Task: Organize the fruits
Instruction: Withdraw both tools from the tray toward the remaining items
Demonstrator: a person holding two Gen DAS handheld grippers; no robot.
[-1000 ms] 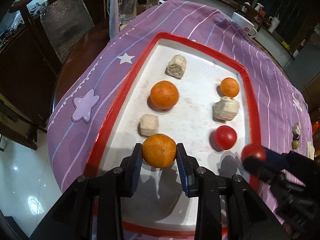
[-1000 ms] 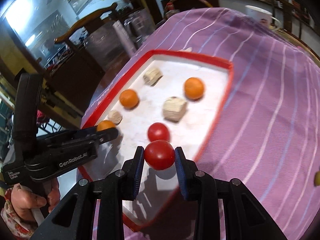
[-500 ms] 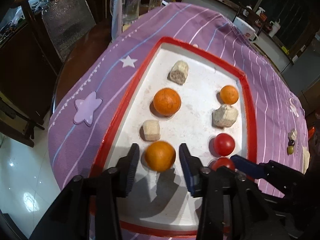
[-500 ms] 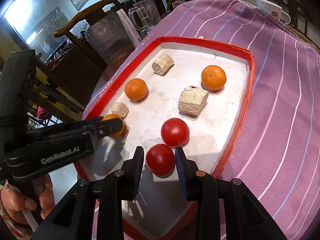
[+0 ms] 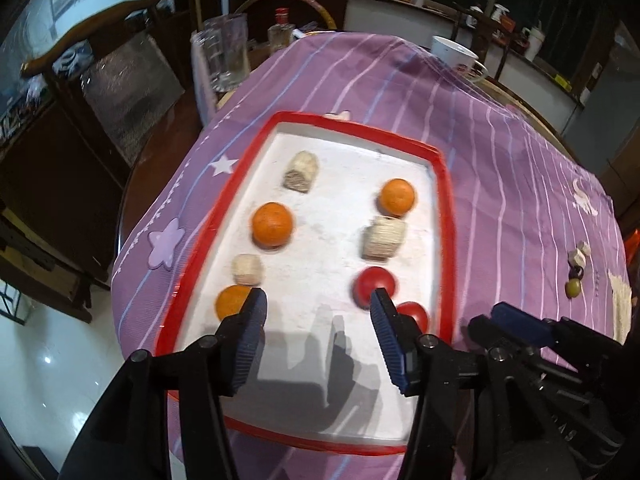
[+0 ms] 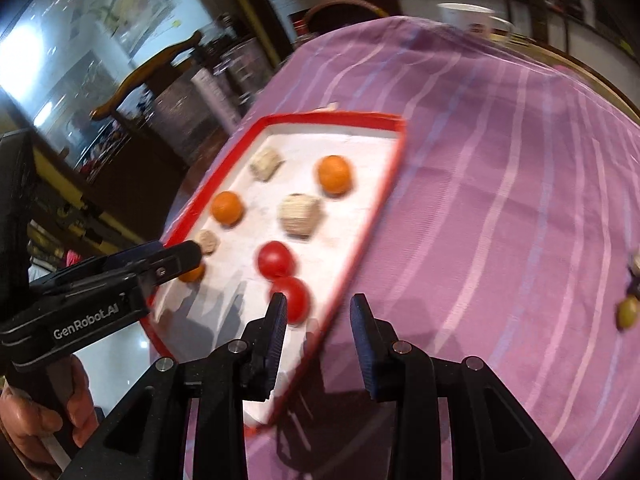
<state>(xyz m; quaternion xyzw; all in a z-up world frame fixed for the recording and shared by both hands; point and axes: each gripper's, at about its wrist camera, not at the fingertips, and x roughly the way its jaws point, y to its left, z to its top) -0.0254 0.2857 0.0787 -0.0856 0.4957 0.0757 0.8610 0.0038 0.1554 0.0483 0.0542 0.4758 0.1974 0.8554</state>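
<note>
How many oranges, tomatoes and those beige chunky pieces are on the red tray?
Oranges: 3
Tomatoes: 2
Beige chunks: 3
Total on the tray: 8

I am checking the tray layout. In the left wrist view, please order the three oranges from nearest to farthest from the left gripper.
From the left gripper, whose jaws stand open:
1. Orange beside the left jaw, at the tray's near left edge.
2. Orange in the left row, farther up the tray.
3. Orange in the right row, toward the far right corner.
</note>
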